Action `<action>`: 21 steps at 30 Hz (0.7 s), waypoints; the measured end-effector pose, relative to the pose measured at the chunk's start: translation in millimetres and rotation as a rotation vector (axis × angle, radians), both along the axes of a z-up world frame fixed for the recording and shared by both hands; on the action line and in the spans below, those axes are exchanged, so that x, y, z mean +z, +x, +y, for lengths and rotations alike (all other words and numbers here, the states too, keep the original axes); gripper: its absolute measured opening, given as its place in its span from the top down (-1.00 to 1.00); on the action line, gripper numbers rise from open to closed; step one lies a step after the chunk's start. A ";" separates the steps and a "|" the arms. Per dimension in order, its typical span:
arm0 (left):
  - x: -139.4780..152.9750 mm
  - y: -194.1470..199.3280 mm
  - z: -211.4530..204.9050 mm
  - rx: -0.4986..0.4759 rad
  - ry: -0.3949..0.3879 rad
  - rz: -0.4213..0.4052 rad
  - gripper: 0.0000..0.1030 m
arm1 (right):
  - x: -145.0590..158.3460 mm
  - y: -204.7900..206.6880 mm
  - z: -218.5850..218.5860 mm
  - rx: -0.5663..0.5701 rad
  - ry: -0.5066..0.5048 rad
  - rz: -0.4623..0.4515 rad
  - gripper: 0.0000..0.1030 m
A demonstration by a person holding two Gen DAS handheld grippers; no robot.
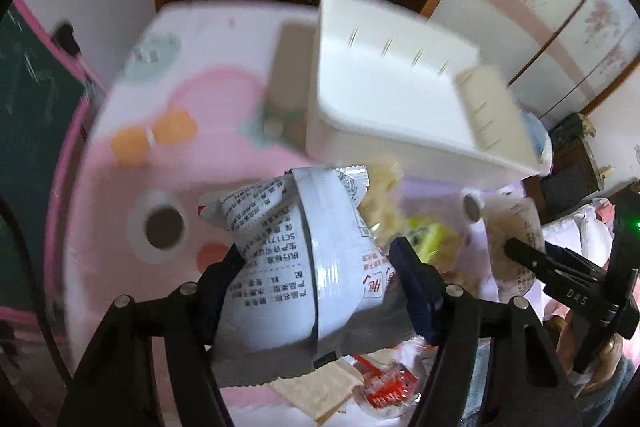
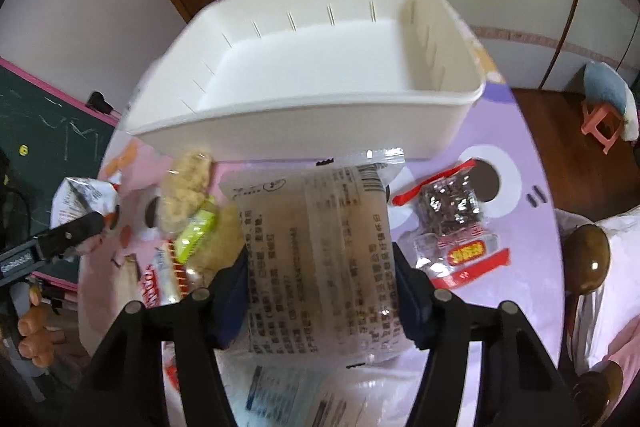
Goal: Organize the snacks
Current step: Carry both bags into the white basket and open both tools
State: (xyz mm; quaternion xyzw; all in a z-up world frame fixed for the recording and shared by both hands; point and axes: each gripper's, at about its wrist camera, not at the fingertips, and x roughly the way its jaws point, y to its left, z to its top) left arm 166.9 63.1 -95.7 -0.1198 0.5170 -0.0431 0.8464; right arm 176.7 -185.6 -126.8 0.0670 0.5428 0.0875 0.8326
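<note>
My left gripper point(image 1: 316, 267) is shut on a silver-white snack packet point(image 1: 304, 267) with printed text, held above the pink table. My right gripper point(image 2: 320, 279) is shut on a clear rice-cake packet point(image 2: 320, 251), held just in front of the white plastic bin point(image 2: 304, 119). The bin is empty and also shows in the left wrist view point(image 1: 384, 131). The right gripper with its packet point(image 1: 516, 239) shows at the right of the left wrist view. The left gripper's packet point(image 2: 84, 199) shows at the left of the right wrist view.
Loose snacks lie on the cartoon-print table point(image 2: 520, 227): a pale puffed snack point(image 2: 188, 187), a green packet point(image 2: 196, 231), a dark candy packet with red ends point(image 2: 452, 211), and a red packet point(image 1: 392, 383). A chalkboard point(image 2: 44, 131) stands left. A pink stool point(image 2: 604, 123) stands right.
</note>
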 end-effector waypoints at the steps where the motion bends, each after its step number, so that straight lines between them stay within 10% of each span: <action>1: 13.6 -12.0 4.9 0.001 0.007 -0.034 -0.34 | 6.4 -2.3 -0.5 0.001 0.008 -0.013 -0.20; 11: 122.5 -64.5 -19.8 -0.021 0.086 -0.298 -0.35 | 94.3 -39.9 3.3 0.040 0.053 -0.217 -0.21; 21: 173.2 -69.8 -50.1 -0.072 0.181 -0.392 -0.35 | 149.0 -54.4 4.0 0.049 0.040 -0.344 -0.22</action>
